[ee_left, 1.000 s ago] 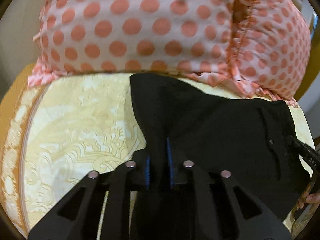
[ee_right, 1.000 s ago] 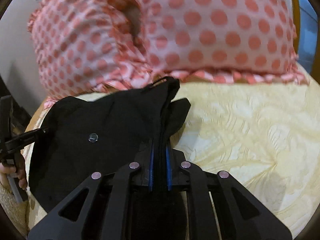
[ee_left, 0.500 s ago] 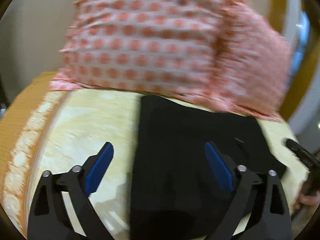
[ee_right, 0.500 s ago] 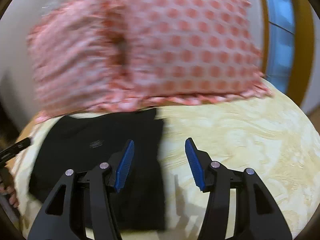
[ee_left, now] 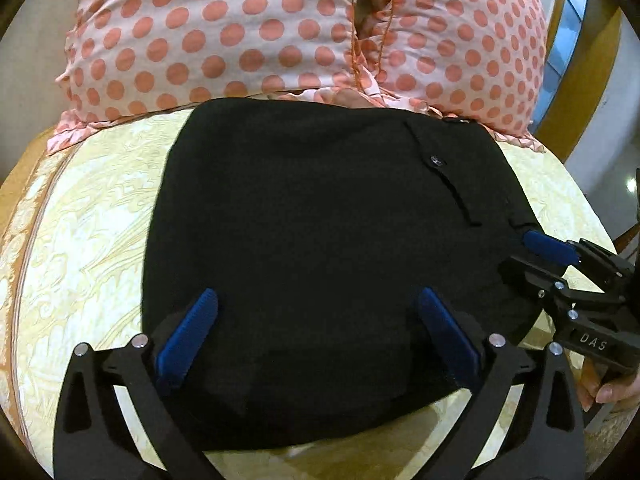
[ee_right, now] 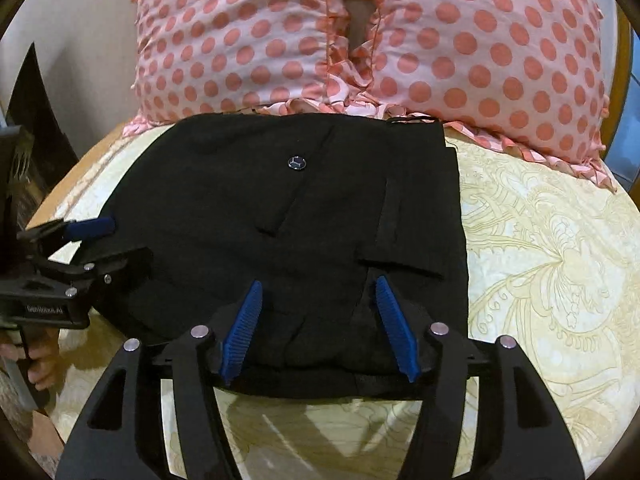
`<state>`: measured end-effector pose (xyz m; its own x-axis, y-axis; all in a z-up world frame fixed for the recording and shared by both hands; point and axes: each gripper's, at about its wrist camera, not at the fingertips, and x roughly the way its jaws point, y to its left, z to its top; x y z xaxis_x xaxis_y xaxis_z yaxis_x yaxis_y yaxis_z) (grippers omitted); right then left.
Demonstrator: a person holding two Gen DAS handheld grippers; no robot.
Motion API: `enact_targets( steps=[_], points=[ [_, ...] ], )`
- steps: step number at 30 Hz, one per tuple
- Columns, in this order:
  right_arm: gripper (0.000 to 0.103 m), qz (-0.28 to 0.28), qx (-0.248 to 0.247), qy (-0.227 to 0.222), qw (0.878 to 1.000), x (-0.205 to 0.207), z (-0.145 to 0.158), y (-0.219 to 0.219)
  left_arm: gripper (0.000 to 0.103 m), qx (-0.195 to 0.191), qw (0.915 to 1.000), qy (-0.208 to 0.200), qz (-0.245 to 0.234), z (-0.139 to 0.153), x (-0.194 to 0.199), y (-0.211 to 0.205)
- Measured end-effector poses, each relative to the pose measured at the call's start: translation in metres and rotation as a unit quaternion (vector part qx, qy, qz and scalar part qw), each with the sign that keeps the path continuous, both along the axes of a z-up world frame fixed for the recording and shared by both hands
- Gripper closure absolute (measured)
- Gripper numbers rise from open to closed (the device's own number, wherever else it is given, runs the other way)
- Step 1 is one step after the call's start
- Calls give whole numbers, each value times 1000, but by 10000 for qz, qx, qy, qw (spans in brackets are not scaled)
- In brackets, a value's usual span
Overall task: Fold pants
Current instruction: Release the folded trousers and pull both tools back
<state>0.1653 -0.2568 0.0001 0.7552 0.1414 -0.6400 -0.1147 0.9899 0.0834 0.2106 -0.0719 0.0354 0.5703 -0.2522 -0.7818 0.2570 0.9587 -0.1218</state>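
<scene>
The black pants (ee_left: 320,240) lie folded into a compact rectangle on the yellow patterned bed cover (ee_left: 92,240), their far edge against the pillows. A pocket flap with a small button (ee_right: 297,163) faces up. My left gripper (ee_left: 318,304) is open and empty, hovering over the near edge of the pants (ee_right: 280,220). My right gripper (ee_right: 318,294) is open and empty over the near right part of the pants. Each gripper shows in the other's view, the right one (ee_left: 568,280) at the right, the left one (ee_right: 72,256) at the left.
Two pink pillows with orange dots (ee_left: 224,36) (ee_right: 480,48) stand upright against the wall behind the pants. The bed cover (ee_right: 540,260) stretches right of the pants. A wooden frame (ee_left: 580,60) and window are at the far right.
Both grippers were shut on the black fabric a second ago. They opened, let it go and pulled back. The pants now lie flat and folded.
</scene>
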Motion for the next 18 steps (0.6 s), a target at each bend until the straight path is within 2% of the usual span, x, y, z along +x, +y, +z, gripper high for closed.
enact_targets(
  steps=[1, 2, 3, 4, 6, 9, 13, 18],
  points=[
    [39, -193, 142, -99, 9997, -8, 4, -6, 2, 0, 10000, -54, 74, 5, -8, 5],
    [30, -421, 254, -208, 9986, -16, 8, -13, 2, 15, 9997, -169, 167, 10, -20, 15],
    [14, -781, 331, -339, 9958, -27, 12, -23, 2, 84, 9993, -265, 257, 14, -30, 22],
    [10, -1165, 376, -484, 9913, -40, 14, -34, 2, 159, 9988, -320, 326, 17, -36, 27],
    [9, -1417, 485, -553, 9872, -53, 13, -45, 2, 317, 9972, -436, 520, 19, -59, 45],
    [9, -1295, 552, -390, 9893, -72, -1, -39, 2, 259, 9968, -382, 655, 13, -84, 57],
    [9, -825, 197, -406, 9956, -93, -22, 0, 2, 277, 9959, -392, 763, -1, -115, 60],
    [9, -574, -152, -519, 9969, -106, -35, 32, 2, 302, 9962, -388, 723, -13, -135, 53]
  ],
)
